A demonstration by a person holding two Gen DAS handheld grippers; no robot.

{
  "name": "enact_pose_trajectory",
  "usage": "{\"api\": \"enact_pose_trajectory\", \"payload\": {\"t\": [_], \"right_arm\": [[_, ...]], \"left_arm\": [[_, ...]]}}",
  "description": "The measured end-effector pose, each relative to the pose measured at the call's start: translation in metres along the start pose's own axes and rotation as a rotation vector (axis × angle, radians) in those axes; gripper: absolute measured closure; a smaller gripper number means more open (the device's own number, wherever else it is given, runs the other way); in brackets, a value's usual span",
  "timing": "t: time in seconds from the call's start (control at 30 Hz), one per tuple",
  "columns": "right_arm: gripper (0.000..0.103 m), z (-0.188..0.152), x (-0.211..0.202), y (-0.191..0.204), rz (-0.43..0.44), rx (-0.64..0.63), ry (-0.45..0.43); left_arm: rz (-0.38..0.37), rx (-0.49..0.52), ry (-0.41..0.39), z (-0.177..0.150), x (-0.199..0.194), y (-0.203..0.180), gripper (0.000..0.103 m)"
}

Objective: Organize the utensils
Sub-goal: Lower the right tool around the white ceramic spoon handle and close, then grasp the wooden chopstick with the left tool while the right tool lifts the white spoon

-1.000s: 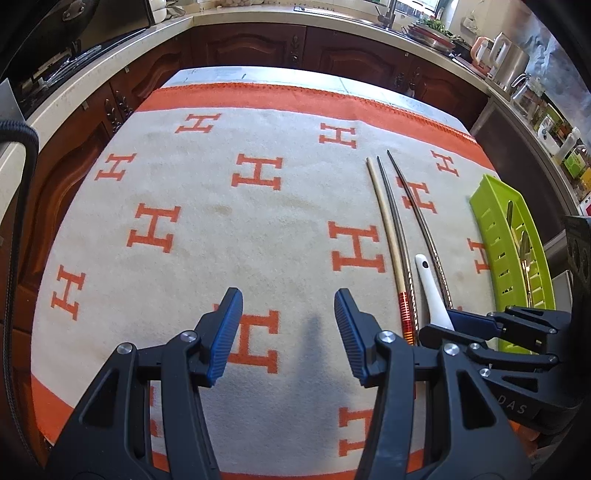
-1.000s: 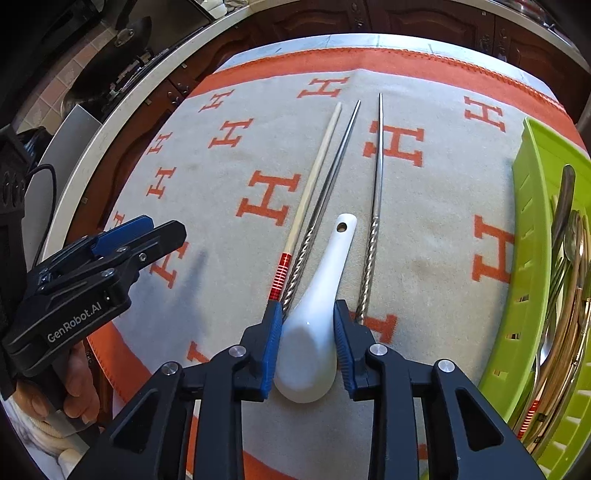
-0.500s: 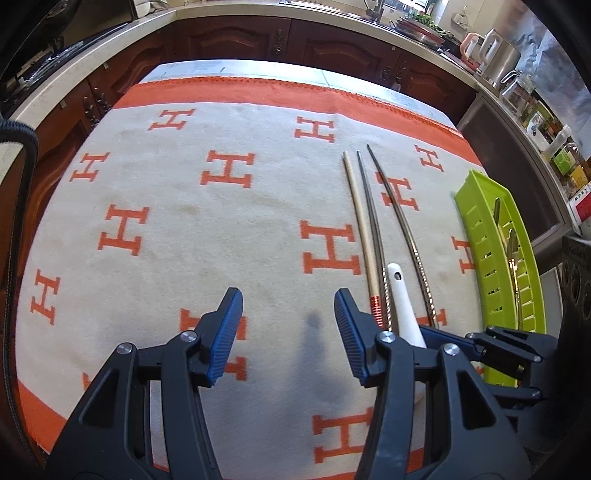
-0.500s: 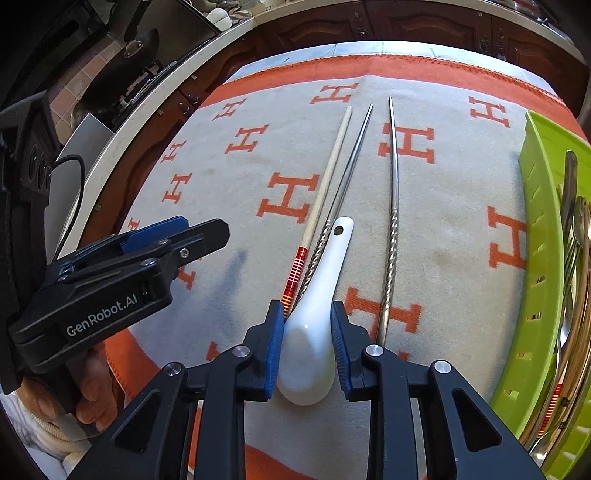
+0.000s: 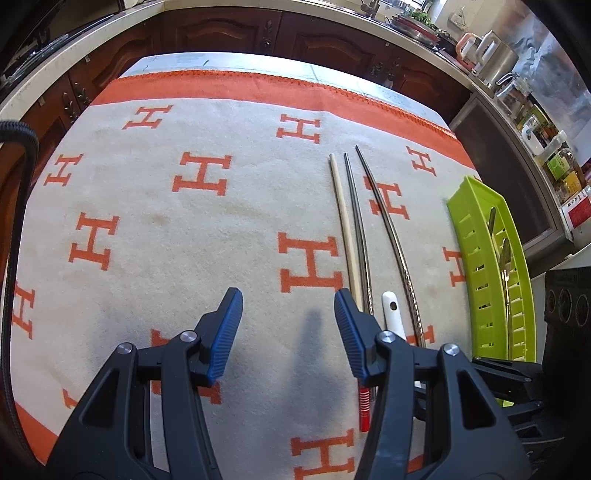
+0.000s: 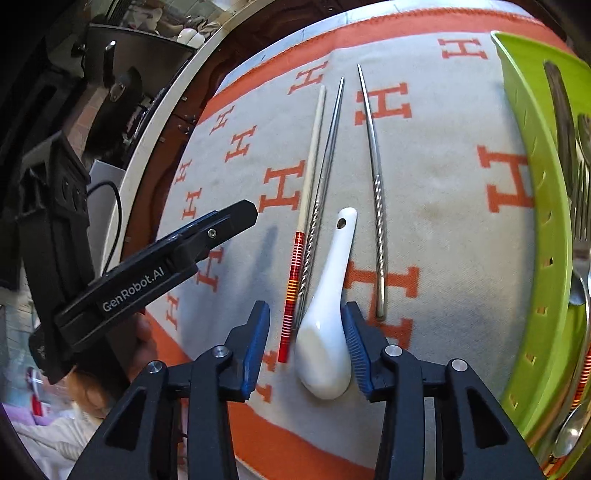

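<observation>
A white ceramic spoon point(image 6: 327, 317) lies on the orange-and-cream cloth point(image 6: 436, 184), its bowl between the jaws of my right gripper point(image 6: 306, 332), which stands open around it; the right jaw touches the bowl, the left jaw stands apart. Left of the spoon lie a wooden chopstick with a red end point(image 6: 301, 236) and a metal chopstick point(image 6: 321, 192); another metal chopstick point(image 6: 375, 184) lies to the right. My left gripper point(image 5: 288, 325) is open and empty above the cloth, left of the chopsticks point(image 5: 347, 236). The spoon's handle point(image 5: 391, 314) shows beside it.
A green slotted tray point(image 6: 546, 229) with forks and spoons stands at the right edge of the cloth; it also shows in the left wrist view point(image 5: 484, 273). Dark wooden cabinets point(image 5: 221, 33) and a countertop ring the table. Kettles and jars stand at the far right.
My right gripper's jaws have opened from their grip on the spoon, and the view has tilted and shifted right. My left gripper has drifted slightly and stays open.
</observation>
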State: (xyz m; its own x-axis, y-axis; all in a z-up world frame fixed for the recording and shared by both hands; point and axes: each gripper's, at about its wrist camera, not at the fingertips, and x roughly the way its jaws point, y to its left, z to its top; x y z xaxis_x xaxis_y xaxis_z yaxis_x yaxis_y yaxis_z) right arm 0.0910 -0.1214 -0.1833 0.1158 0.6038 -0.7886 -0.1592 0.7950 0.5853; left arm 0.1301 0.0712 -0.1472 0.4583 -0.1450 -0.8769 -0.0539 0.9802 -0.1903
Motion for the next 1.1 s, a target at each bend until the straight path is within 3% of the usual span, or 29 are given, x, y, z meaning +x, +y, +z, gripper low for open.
{"api": "enact_pose_trajectory", "payload": {"t": [0.1, 0.4, 0.53, 0.67, 1.0, 1.07, 1.1], "right_arm": [[0.082, -0.002, 0.001, -0.003, 0.014, 0.016, 0.005], [0.091, -0.016, -0.024, 0.008, -0.008, -0.023, -0.081], [0.101, -0.018, -0.039, 0.008, -0.006, -0.021, -0.109], [0.101, -0.022, -0.051, 0.004, -0.02, -0.015, -0.131], [0.101, -0.031, -0.07, -0.007, -0.004, 0.023, -0.171], [0.101, -0.033, -0.075, -0.008, 0.003, 0.03, -0.182], [0.101, -0.034, -0.077, -0.009, 0.007, 0.036, -0.188]], "left_arm": [[-0.012, 0.0, 0.0, 0.002, 0.002, 0.0, 0.055], [-0.09, 0.002, 0.049, 0.009, 0.019, -0.014, 0.055], [-0.046, 0.026, 0.053, 0.012, 0.028, -0.025, 0.062], [0.013, 0.076, 0.034, 0.011, 0.031, -0.035, 0.066], [0.063, 0.148, 0.033, 0.009, 0.035, -0.052, 0.066], [0.091, 0.168, 0.012, 0.007, 0.035, -0.054, 0.074], [0.107, 0.172, -0.005, 0.006, 0.034, -0.053, 0.092]]}}
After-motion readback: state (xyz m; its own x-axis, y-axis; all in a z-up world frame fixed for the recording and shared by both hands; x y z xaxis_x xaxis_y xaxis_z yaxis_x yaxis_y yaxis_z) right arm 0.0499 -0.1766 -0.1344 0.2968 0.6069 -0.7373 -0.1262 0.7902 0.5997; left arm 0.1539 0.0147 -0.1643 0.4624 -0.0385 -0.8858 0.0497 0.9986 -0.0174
